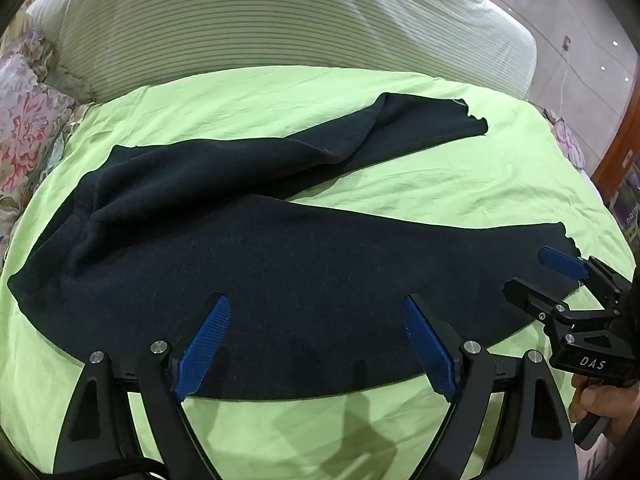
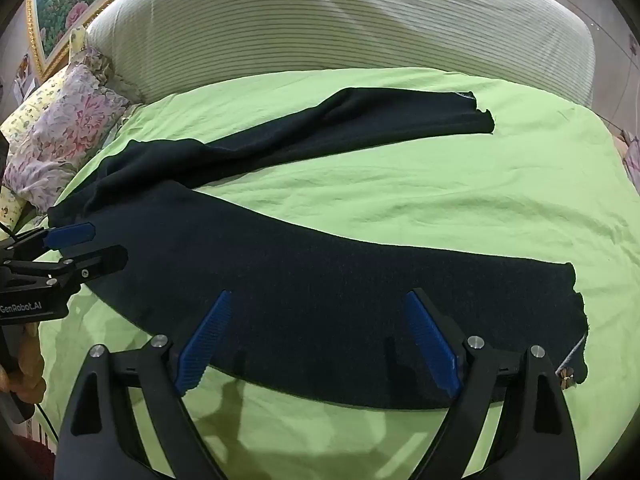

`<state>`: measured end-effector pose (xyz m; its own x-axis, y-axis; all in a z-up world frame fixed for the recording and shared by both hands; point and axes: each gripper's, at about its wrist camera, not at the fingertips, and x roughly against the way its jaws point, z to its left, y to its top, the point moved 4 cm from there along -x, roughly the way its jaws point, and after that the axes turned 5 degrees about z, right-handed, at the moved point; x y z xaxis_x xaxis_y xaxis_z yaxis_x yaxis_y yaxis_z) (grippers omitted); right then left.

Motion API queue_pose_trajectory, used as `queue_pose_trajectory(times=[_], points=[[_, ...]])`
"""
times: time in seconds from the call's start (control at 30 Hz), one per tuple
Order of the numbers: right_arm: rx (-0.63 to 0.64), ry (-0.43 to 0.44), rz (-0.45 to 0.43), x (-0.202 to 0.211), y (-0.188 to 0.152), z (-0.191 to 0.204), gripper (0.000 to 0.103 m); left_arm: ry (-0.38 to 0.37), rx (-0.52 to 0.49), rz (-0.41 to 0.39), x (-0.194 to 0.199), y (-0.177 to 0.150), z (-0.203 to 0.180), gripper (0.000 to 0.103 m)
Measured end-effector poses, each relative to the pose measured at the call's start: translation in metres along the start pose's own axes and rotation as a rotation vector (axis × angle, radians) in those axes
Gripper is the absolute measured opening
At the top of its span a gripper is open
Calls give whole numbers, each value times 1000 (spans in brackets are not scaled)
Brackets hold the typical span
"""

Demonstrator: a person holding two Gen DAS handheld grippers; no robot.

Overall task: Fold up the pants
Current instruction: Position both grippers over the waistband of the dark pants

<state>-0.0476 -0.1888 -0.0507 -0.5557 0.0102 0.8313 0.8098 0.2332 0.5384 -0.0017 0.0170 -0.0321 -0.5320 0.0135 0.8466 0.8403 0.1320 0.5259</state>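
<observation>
Cloth: dark navy, fleecy-looking pants (image 1: 280, 264) lie spread on a lime-green bed sheet (image 1: 460, 184), not yet folded.
Step in hand: the start of the first fold, by my reading; both legs are splayed apart in a V and nothing is lifted.
Left gripper (image 1: 316, 340): wide open, holding nothing, poised over the near edge of the near leg, towards the waist end.
Right gripper (image 2: 320, 340): also wide open and empty, over the same near leg, towards its cuff.
Near leg: directly ahead of both grippers, flat, its ragged cuff (image 2: 576, 320) just right of the right gripper.
Far leg: well beyond the gripper tips, angled off to the right, with a lengthwise crease; its cuff (image 1: 472, 120) is frayed too.
Waist: left of the left gripper, bunched; exactly how it lies is hard to tell in the dark fabric.
Next move: probably to close each gripper on the near leg's edge, one by the cuff and one by the waist, then carry it across onto the far leg so the two legs match.
Beyond the pants: a striped headboard (image 2: 340, 28) and a floral pillow (image 2: 68, 128) at far left.
</observation>
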Motion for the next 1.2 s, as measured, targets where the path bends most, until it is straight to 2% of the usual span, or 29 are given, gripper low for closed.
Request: queue_pose_trajectory(times=[1.2], points=[[-36, 23, -32, 7, -2, -3, 88, -3, -6, 25, -7, -6, -4, 88]])
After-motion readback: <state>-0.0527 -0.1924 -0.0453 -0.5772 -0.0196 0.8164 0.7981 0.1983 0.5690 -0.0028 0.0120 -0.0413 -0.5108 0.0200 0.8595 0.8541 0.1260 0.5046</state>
